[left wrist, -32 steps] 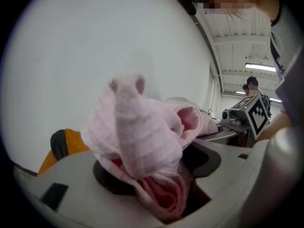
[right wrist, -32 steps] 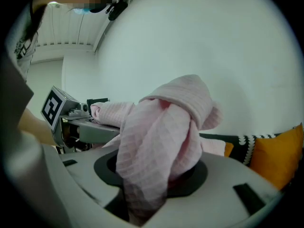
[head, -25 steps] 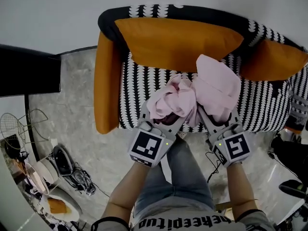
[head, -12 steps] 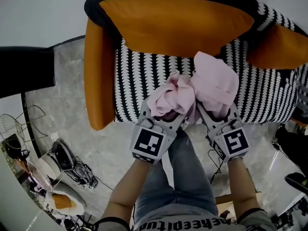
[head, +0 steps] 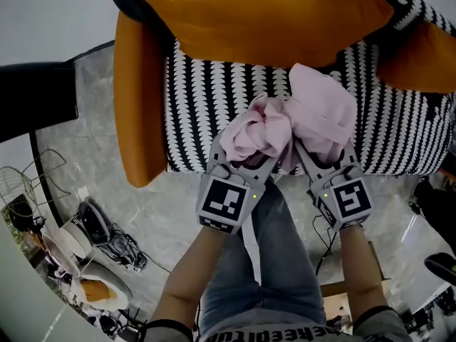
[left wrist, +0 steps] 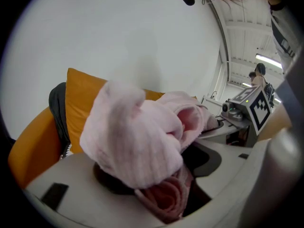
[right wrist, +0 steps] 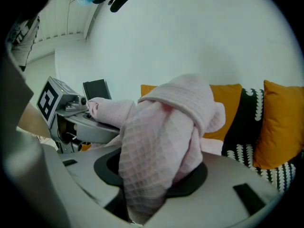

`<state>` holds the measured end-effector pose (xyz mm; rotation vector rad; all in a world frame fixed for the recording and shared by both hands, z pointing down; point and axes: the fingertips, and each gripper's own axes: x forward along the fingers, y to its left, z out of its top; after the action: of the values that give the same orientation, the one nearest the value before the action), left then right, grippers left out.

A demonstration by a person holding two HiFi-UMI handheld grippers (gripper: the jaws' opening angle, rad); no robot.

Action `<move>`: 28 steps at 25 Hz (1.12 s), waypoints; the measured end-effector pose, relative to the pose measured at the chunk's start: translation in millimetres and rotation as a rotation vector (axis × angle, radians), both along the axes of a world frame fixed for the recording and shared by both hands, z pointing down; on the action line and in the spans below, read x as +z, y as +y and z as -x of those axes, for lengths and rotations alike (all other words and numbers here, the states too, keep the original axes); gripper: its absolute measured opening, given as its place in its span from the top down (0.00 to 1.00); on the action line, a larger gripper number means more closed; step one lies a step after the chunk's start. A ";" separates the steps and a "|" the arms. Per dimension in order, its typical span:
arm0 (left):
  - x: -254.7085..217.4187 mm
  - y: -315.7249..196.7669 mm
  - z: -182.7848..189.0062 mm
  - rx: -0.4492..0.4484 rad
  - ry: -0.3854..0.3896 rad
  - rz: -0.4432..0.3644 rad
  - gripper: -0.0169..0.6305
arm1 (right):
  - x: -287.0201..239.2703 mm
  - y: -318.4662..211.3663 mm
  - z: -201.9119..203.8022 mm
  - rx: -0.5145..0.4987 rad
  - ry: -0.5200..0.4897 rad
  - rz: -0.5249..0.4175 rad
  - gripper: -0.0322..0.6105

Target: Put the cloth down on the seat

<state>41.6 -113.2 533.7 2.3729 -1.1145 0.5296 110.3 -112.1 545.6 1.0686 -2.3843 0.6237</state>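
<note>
My left gripper [head: 248, 157] and right gripper [head: 325, 159] both clamp the cloth [head: 317, 109] near the seat [head: 203, 112] edge, so uneven opening may drop it on the floor [head: 167, 216].

Left claw [head: 251, 152] and right claw [head: 325, 148] seemingly grip cloth [head: 317, 109].

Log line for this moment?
left tool: shut on cloth | right tool: shut on cloth | cloth: bunched over seat front | unreleased

Grey left gripper [head: 242, 169] and right gripper [head: 326, 168] carry black-and-white marker cubes [head: 226, 201].
</note>
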 end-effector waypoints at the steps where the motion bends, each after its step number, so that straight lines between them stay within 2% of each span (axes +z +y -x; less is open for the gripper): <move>1: 5.3 0.7 0.3 0.003 -0.004 0.004 0.46 | 5.2 0.6 0.4 0.000 0.003 0.005 0.62; 28: 138.8 28.0 -22.7 0.046 -0.090 0.144 0.45 | 141.6 31.9 -22.7 0.032 0.058 0.177 0.61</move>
<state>64.2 -85.2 672.5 2.2742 -1.0261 0.7147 133.0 -80.2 687.2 1.0354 -2.2202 0.7874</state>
